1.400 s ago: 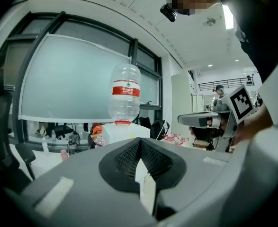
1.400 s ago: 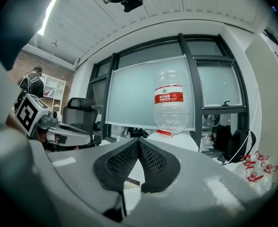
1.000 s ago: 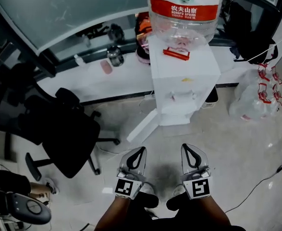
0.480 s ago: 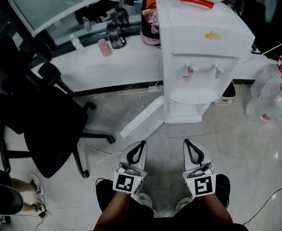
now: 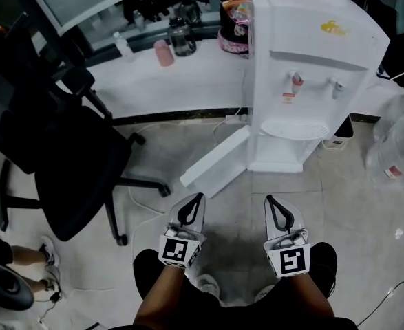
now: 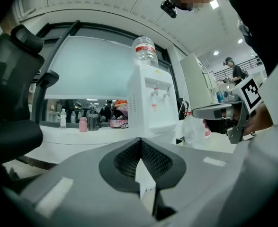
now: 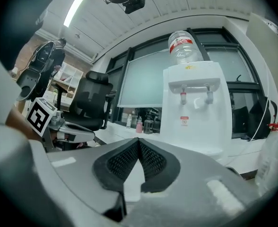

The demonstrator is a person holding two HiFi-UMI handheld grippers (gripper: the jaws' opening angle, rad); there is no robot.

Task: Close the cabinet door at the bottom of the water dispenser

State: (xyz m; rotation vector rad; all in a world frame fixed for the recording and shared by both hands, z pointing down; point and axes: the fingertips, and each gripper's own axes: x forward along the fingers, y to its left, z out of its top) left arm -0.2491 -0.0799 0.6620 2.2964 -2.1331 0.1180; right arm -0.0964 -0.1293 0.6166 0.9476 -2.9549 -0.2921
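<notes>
- Cabinet door, a flat white panel, stands swung wide open at the foot of the tall white plastic water dispenser. Its free edge points near and left over the pale tiled floor.
- It looks light and stiff, likely to swing easily on its hinge at the dispenser's left corner.
- Its smooth face may be slippery, so a push probably suits it better than a pinch.
- The best contact is likely near the free edge, on the face turned away from the cabinet opening.
- The left gripper and right gripper hang near the person, well apart from the door, jaws pressed together and empty.
</notes>
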